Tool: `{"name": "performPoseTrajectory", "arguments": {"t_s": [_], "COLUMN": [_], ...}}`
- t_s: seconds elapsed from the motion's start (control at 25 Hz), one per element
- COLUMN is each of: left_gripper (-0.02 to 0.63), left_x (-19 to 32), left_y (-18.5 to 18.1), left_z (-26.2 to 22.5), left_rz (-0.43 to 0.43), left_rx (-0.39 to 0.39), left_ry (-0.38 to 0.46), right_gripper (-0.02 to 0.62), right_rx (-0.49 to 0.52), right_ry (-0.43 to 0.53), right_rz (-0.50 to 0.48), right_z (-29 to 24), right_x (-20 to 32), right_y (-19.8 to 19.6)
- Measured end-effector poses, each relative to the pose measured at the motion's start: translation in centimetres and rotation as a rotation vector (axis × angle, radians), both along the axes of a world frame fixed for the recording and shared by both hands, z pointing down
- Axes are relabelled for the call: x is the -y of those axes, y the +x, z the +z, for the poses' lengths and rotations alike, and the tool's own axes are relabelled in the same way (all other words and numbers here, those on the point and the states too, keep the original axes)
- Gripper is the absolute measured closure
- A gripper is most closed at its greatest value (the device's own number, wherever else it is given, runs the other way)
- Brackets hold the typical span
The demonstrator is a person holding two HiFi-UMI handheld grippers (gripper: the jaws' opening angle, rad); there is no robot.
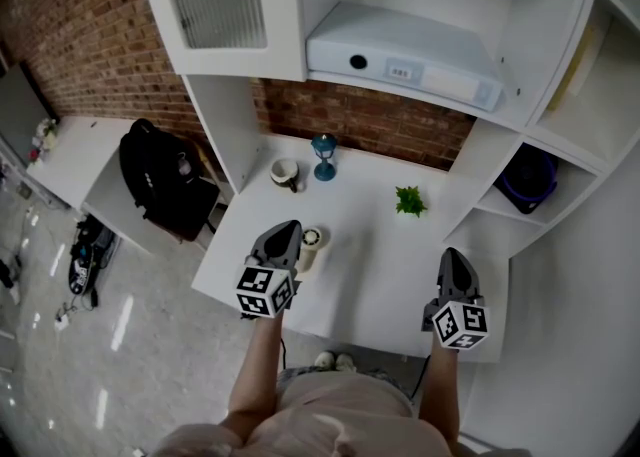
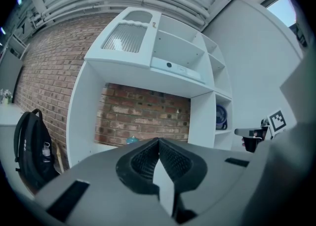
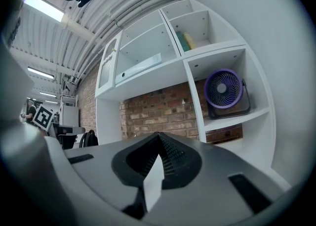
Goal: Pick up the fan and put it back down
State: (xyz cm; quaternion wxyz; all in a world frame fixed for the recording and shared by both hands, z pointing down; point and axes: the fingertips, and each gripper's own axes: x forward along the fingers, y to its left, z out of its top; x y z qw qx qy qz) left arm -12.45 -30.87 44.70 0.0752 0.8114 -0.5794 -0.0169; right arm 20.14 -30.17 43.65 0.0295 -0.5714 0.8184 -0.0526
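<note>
Fan (image 3: 224, 91) stands in a shelf (image 3: 232, 117) compartment up and right of my right gripper (image 3: 157, 137), whose fingers, like those of the left gripper (image 2: 159, 142), are clenched empty; I judge it light, rigid, and best gripped by its dark frame, not the grille.

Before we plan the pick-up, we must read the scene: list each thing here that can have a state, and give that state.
Fan: standing upright, not held.
Left gripper: shut, empty.
Right gripper: shut, empty.
Mug: upright.
Goblet: upright.
Binder: lying flat.
</note>
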Motion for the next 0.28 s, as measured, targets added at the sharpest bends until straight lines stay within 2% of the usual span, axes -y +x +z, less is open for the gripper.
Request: {"name": "performPoseTrajectory", "arguments": {"t_s": [0.28], "left_gripper": [0.578], "left_x": [-0.08], "left_y": [0.46], "left_z": [0.28], "left_rz": [0.011], "left_rx": [-0.009], "left_ry": [-0.007], "right_gripper": [0.581], "right_rx": [0.0], "right_ry": [-0.006], "right_rz": [0.005], "right_z": [0.17], "right_x": [-0.25], "right_y": [0.26]}}
